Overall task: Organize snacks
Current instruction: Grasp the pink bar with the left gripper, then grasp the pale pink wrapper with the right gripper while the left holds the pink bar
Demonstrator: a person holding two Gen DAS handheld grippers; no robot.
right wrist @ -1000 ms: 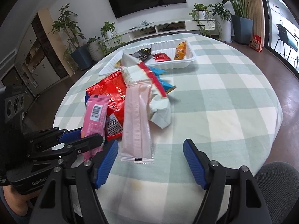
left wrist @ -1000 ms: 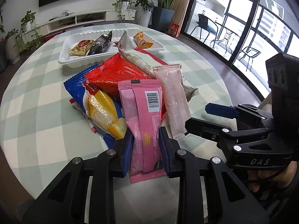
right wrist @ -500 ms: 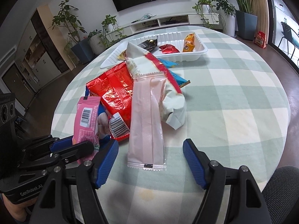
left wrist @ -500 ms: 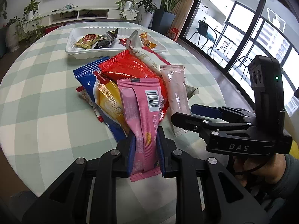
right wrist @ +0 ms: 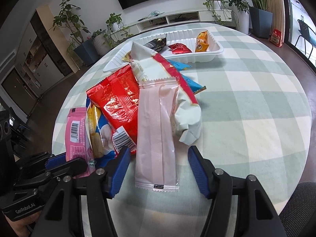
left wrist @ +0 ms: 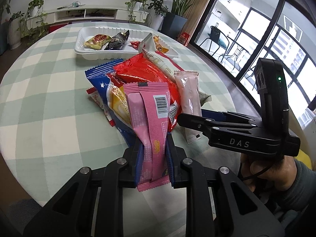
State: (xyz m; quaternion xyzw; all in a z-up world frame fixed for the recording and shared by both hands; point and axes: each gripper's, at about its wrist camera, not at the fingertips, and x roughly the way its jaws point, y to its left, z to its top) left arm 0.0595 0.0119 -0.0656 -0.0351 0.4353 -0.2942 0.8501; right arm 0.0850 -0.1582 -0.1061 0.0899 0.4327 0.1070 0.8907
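Observation:
A heap of snack packs lies mid-table. My left gripper (left wrist: 154, 148) is shut on the near end of a bright pink wafer pack (left wrist: 150, 118), barcode side up; the same pack (right wrist: 76, 136) shows at the left of the right wrist view. My right gripper (right wrist: 158, 158) is closing around a pale pink pack (right wrist: 156, 138); its blue pads stand either side of the pack's lower half without touching it. In the heap are a red bag (right wrist: 118, 102), a blue and yellow bag (left wrist: 116, 100) and a white and red bag (right wrist: 167, 75).
A white tray (right wrist: 215, 56) at the table's far side holds several small wrapped snacks. The round table (right wrist: 246, 102) has a green checked cloth. Past it are plants and a TV shelf. A grey chair seat (right wrist: 300, 205) sits at the near right edge.
My left gripper closed fully on the bright pink pack, pinching it narrower. My right gripper moved forward over the pale pink pack's near end and its jaws narrowed.

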